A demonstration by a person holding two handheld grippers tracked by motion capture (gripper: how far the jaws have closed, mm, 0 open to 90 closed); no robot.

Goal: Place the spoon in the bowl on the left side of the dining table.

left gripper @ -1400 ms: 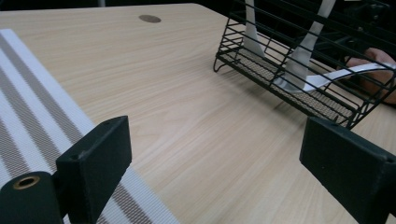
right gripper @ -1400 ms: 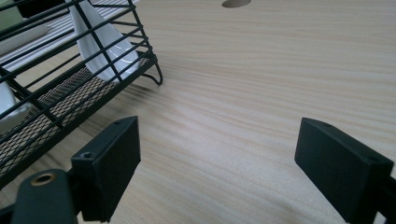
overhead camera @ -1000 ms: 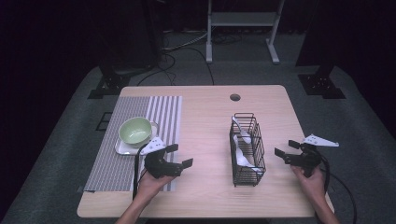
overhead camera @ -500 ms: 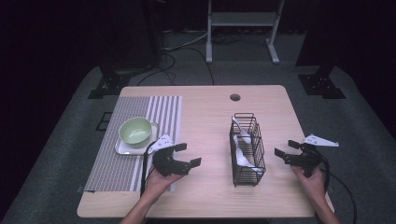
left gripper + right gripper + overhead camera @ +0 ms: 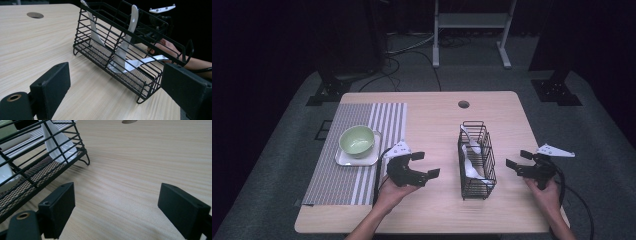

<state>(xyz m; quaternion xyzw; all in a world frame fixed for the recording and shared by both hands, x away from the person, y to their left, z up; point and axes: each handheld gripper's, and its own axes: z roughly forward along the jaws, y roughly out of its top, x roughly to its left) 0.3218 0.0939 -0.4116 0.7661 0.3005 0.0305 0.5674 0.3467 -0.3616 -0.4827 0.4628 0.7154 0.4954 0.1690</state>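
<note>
Wooden table (image 5: 437, 125): striped mat (image 5: 357, 150) left, wire basket (image 5: 476, 160) right.

Dark room, grey carpet (image 5: 277, 165), white stand (image 5: 469, 22) behind table (image 5: 432, 115).

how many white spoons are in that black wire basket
3 white spoons show in the black wire basket: one spoon leaning at its far end, one spoon standing near the middle, and one spoon lying low toward the near end. More may be hidden behind the wires.

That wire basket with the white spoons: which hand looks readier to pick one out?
Probably the left. The left hand-held gripper is open, pointing at the wire basket, with the white spoons straight ahead. The right hand-held gripper faces mostly bare table.
</note>
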